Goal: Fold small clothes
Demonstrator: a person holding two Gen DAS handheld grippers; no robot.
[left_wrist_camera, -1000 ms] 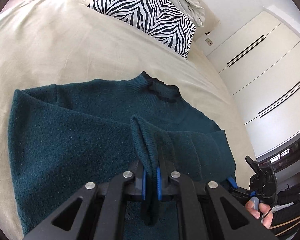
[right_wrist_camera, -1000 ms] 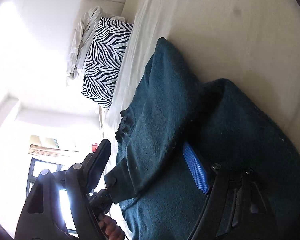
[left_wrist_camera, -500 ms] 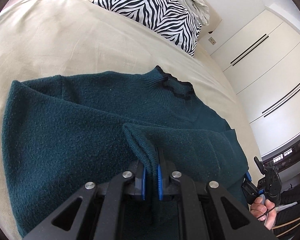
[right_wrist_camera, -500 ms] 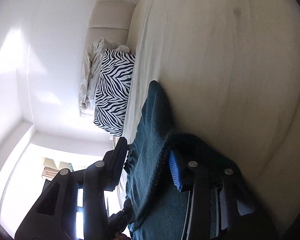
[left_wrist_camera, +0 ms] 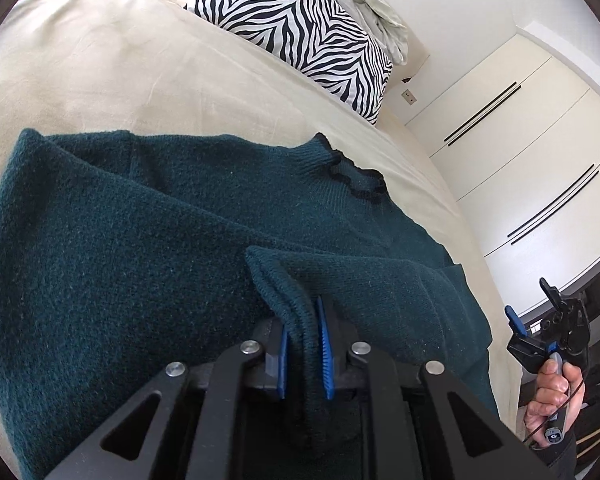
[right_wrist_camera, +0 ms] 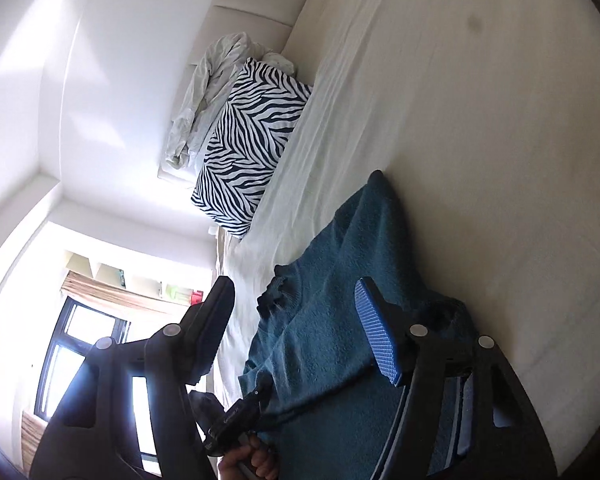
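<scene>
Sweater point(left_wrist_camera: 148, 264) partly folded on bed point(left_wrist_camera: 112, 76). Left gripper point(left_wrist_camera: 303, 344) jaws, just easing apart, pinch its folded-over edge; right gripper point(right_wrist_camera: 296, 332) jaws spread, empty. Further folds remain.

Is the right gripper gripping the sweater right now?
No: in the right wrist view the right gripper stands open, its jaws apart above the teal sweater with no fabric pinched.
</scene>
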